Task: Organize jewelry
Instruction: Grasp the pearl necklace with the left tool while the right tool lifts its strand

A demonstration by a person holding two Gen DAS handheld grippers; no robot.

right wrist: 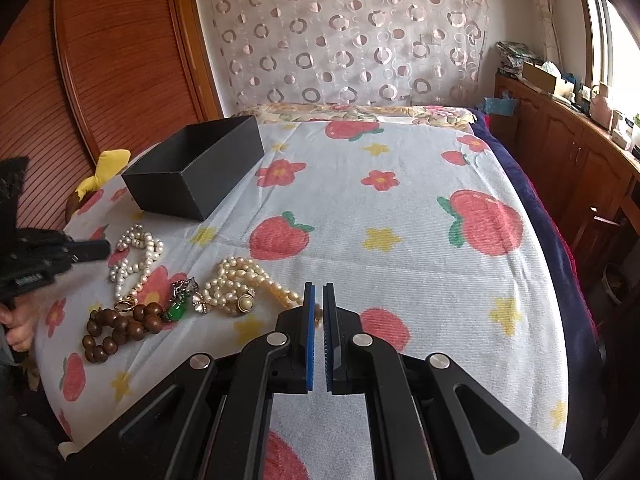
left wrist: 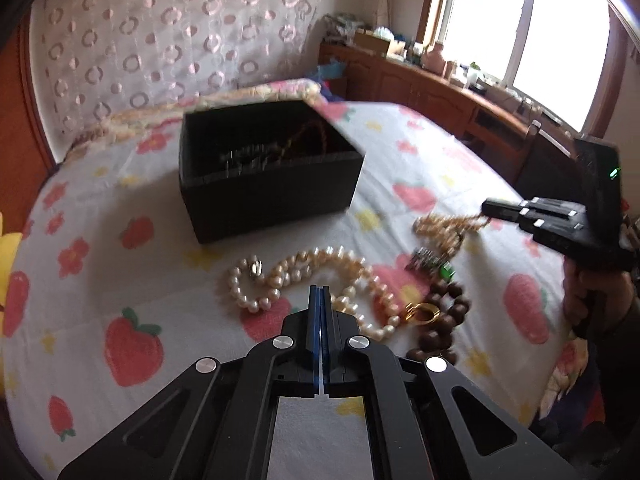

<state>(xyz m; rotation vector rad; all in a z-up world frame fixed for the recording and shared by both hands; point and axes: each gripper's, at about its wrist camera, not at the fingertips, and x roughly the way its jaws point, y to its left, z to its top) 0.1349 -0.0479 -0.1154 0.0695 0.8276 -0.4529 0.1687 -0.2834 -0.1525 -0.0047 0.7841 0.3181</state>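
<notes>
A black open box (left wrist: 272,168) stands on the bed and holds dark jewelry; it also shows in the right wrist view (right wrist: 196,170). A white pearl necklace (left wrist: 316,280) lies just ahead of my left gripper (left wrist: 321,292), which is shut and empty. A cream bead necklace (right wrist: 240,284) lies left of my right gripper (right wrist: 319,292), whose jaws stand a narrow gap apart with nothing between them. Brown wooden beads (right wrist: 120,330), a gold ring (right wrist: 126,303), a green pendant (right wrist: 176,312) and a second pearl strand (right wrist: 136,256) lie nearby.
The bed has a white strawberry-print cover (right wrist: 380,208). A wooden wardrobe (right wrist: 100,60) stands at the left, wooden cabinets (right wrist: 568,160) under the window at the right. A yellow soft toy (right wrist: 104,168) lies beside the box.
</notes>
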